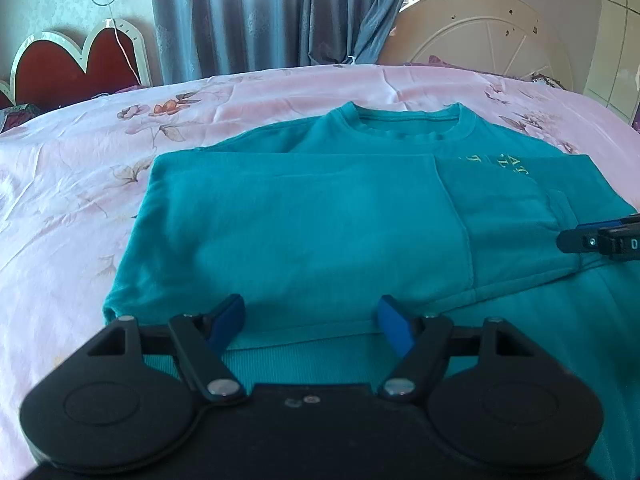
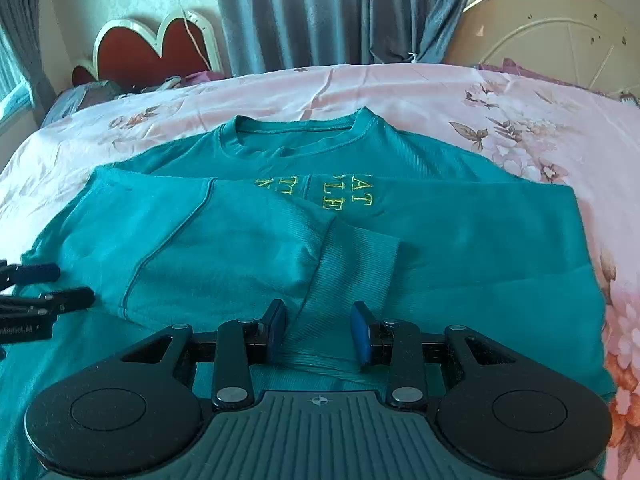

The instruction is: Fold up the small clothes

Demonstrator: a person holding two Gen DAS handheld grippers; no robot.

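A teal sweatshirt [image 1: 304, 224] lies flat on the pink floral bedsheet [image 1: 60, 184], neckline away from the cameras and both sleeves folded across its chest; the left gripper [image 1: 311, 322] hovers with its jaws wide and empty over the near hem, just in front of the folded left sleeve [image 1: 280, 208]. The right gripper [image 2: 319, 330] also stands wide, holding nothing, its blue pads either side of the ribbed cuff [image 2: 356, 256] of that sleeve. Bare sheet shows left, right and beyond the collar, up to the grey curtains [image 2: 320, 12].
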